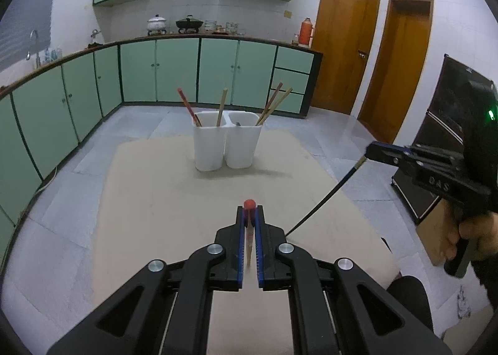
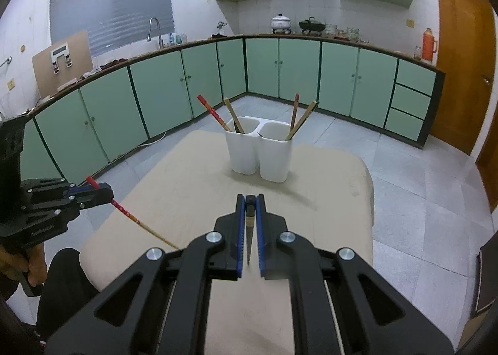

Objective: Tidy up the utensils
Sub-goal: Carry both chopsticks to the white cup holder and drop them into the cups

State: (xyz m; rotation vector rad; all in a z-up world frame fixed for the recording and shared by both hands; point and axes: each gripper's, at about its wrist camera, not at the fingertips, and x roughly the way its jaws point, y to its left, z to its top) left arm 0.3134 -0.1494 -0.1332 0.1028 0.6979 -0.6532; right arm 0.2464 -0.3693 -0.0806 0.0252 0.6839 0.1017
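Observation:
My left gripper point(image 1: 249, 210) is shut on a red-ended chopstick point(image 1: 249, 205), held above the near part of the beige table point(image 1: 149, 186); it also shows in the right wrist view point(image 2: 107, 196) with that chopstick point(image 2: 130, 215) slanting down. My right gripper point(image 2: 250, 199) is shut on a black chopstick point(image 2: 249, 221); in the left wrist view this gripper point(image 1: 372, 149) holds the black chopstick point(image 1: 323, 196) slanting down-left. A white two-compartment holder point(image 1: 226, 144) point(image 2: 260, 152) stands at the table's far middle, with two chopsticks in each compartment.
Green kitchen cabinets point(image 1: 174, 71) line the back and left walls, with a sink tap point(image 2: 154, 28) and pots on the counter. Wooden doors point(image 1: 342, 40) stand at the right. A black cabinet point(image 1: 448, 137) stands near the table's right side.

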